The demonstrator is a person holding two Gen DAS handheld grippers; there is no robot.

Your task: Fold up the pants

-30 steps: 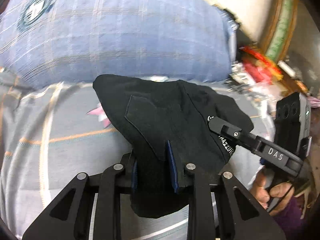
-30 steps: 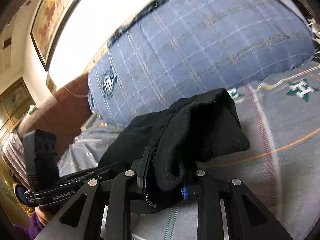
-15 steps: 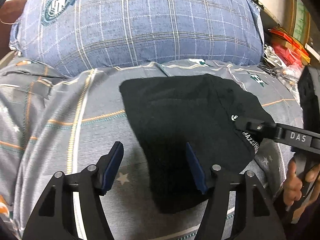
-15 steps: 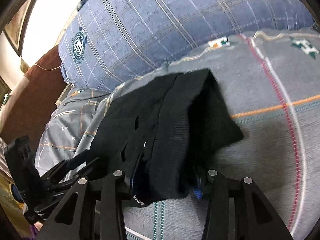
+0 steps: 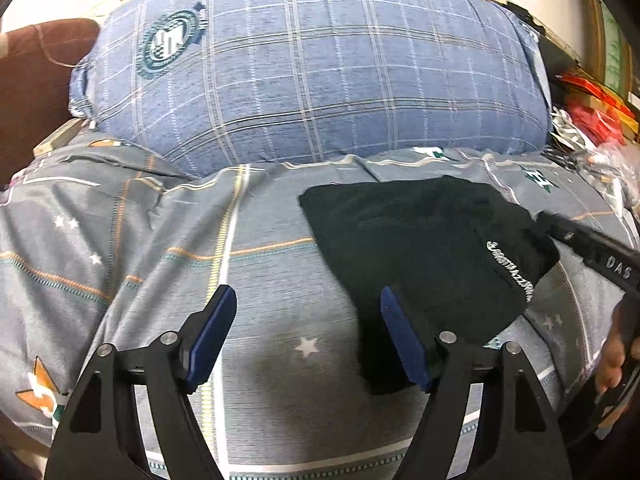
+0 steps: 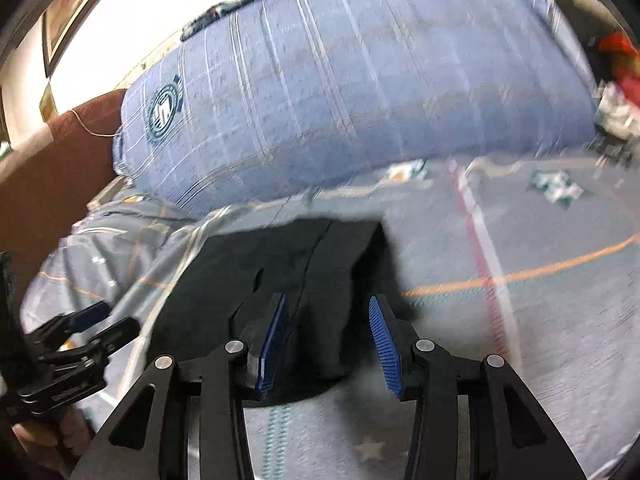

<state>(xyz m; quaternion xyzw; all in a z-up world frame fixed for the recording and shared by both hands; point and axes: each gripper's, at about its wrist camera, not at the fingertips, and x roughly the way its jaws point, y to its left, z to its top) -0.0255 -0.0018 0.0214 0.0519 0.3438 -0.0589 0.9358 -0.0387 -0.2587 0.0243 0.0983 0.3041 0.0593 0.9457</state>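
The black pants [image 5: 424, 248] lie folded into a compact bundle on the grey patterned bedsheet [image 5: 260, 280], white lettering on their right edge. My left gripper [image 5: 308, 336] is open and empty, just left of and in front of the bundle. In the right wrist view the pants [image 6: 280, 272] lie ahead, their near edge between the fingers of my right gripper [image 6: 328, 336], which is open with nothing held. The right gripper [image 5: 592, 252] also shows at the bundle's right side in the left wrist view. The left gripper [image 6: 84, 332] appears at far left in the right wrist view.
A large blue plaid pillow [image 5: 312, 68] lies across the back of the bed. A brown headboard or cushion [image 5: 32, 88] stands at the left. Red packets and clutter [image 5: 592, 112] sit at the far right beyond the bed edge.
Both grippers have let go of the pants: the left opened first and drew back left, the right opened after. The bundle was lowered and now rests flat on the sheet.
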